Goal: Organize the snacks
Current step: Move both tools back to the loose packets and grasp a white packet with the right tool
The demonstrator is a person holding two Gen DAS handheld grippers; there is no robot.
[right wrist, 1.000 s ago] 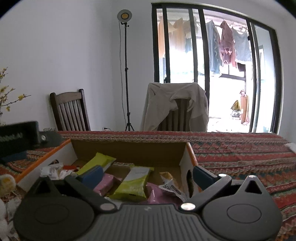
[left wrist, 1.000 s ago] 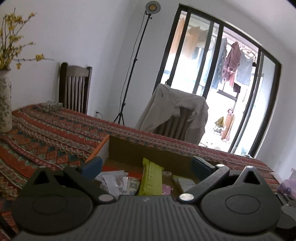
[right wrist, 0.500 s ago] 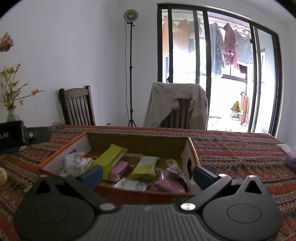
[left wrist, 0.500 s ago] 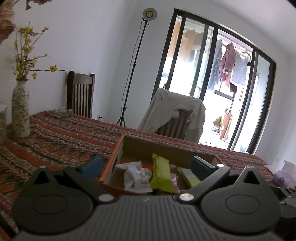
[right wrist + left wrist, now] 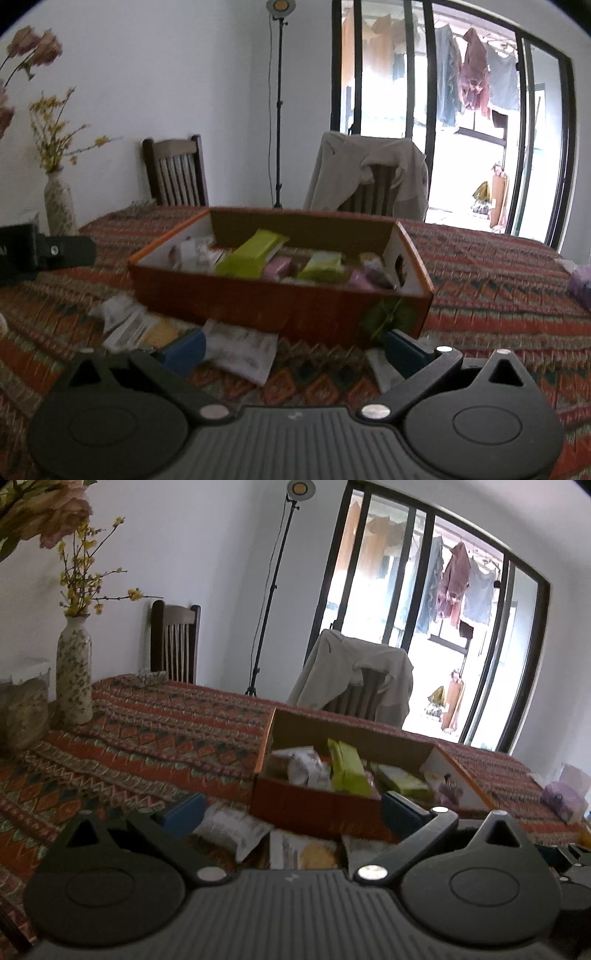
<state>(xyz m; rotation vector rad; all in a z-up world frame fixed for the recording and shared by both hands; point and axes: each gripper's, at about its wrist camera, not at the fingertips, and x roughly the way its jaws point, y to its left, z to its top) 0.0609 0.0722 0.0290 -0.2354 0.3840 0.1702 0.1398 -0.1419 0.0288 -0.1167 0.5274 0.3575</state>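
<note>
I judge the step in hand to be picking up the next loose packet and carrying it to the orange cardboard box [image 5: 280, 295], which sits on the patterned tablecloth [image 5: 498, 280] and already holds several packets, among them a green one [image 5: 255, 253] leaning up against the others.

Loose snacks lie on the cloth just in front of the box's near wall. A white printed packet [image 5: 242, 345] lies flat between the fingers of my right gripper [image 5: 291, 347]. A crumpled white and yellow packet [image 5: 129, 325] lies to the left of the box's near corner. In the left wrist view, a white packet [image 5: 231, 827] and a packet with a yellow picture [image 5: 306, 851] lie in front of the box.

To do the step well, I would lower the right gripper onto the white printed packet and close on a raised edge or fold rather than the flat face, since the film looks thin and may slip. I would lift it clear of the near wall before moving over the box.

Pose: both grippers are level and low over the cloth, pointing at the box. My left gripper [image 5: 291, 814] has its jaws spread wide and holds nothing. The right gripper's jaws are likewise spread wide and empty. The left gripper's body [image 5: 40, 253] shows to the left of the box.
</note>
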